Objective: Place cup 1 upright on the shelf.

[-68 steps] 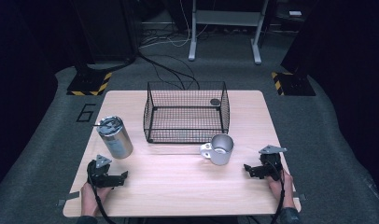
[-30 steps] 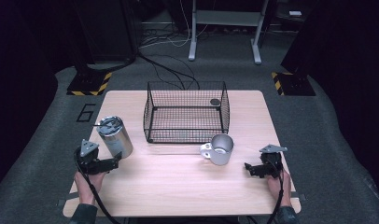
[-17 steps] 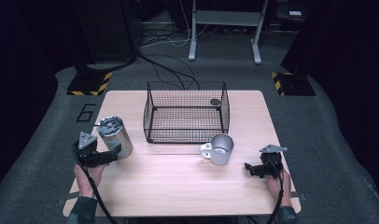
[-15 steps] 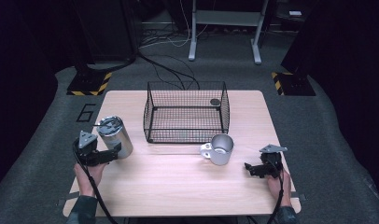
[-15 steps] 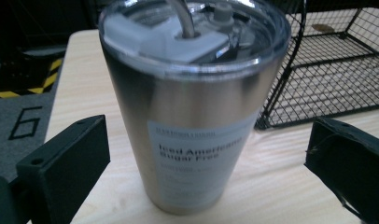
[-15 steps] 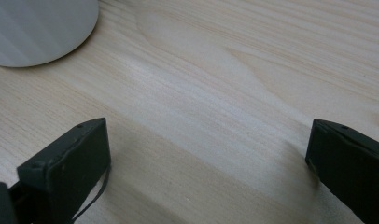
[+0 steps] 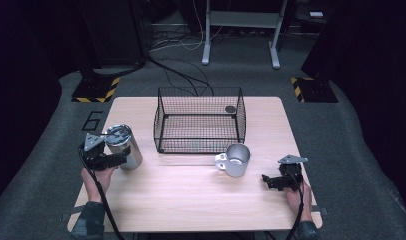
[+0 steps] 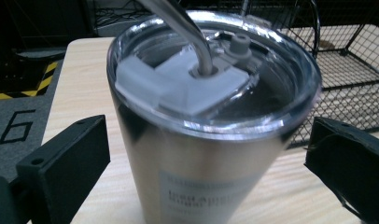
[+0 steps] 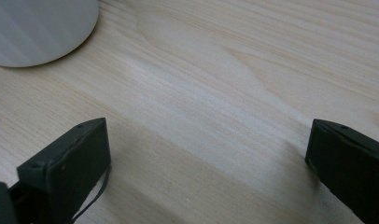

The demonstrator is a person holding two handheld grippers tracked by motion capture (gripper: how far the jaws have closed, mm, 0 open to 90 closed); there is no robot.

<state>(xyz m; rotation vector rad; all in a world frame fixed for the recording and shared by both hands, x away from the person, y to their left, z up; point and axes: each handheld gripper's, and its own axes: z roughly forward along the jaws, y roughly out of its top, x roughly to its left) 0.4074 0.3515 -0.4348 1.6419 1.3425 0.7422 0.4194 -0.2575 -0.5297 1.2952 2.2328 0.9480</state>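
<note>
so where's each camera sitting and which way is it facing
High view: above the person's side, looking forward and down at the light wooden table; both forearms and grippers enter from below.
Left gripper view: on the left gripper, facing the steel tumbler with clear lid between its open jaws.
Right gripper view: on the right gripper, facing bare tabletop.
Shared: tumbler, black wire basket.

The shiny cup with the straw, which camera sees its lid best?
The left gripper view: the tumbler sits close between the open jaws, so its clear lid and metal straw show plainly. The high view has the tumbler small, at the table's left. The right gripper view looks at bare wood.
</note>
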